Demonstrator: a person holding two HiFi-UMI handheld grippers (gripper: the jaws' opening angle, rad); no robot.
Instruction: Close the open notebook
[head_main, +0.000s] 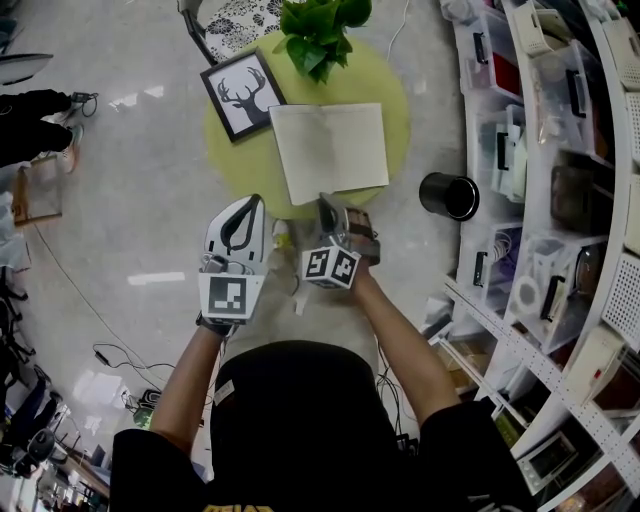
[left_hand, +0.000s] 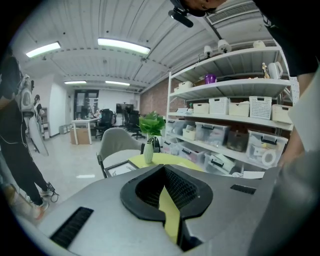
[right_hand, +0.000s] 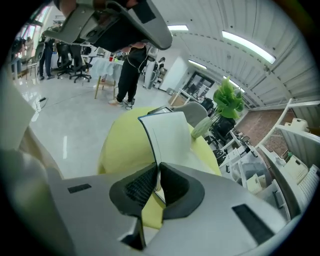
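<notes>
Notebook (head_main: 330, 150) near edge pinched in right gripper (head_main: 326, 205) jaws.

**White notebook on the round table, near edge pinched**

The notebook (head_main: 330, 150) is seen in the upper middle of the head view. It is laid on the yellow-green table (head_main: 395, 110), a blank white face turned up, its edges slightly skewed to the frame. Its near edge is clamped between the closed jaws of the right gripper (right_hand: 157, 167).

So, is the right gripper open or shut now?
Shut: the right gripper pinches the near edge of the white notebook between its pads.
</notes>
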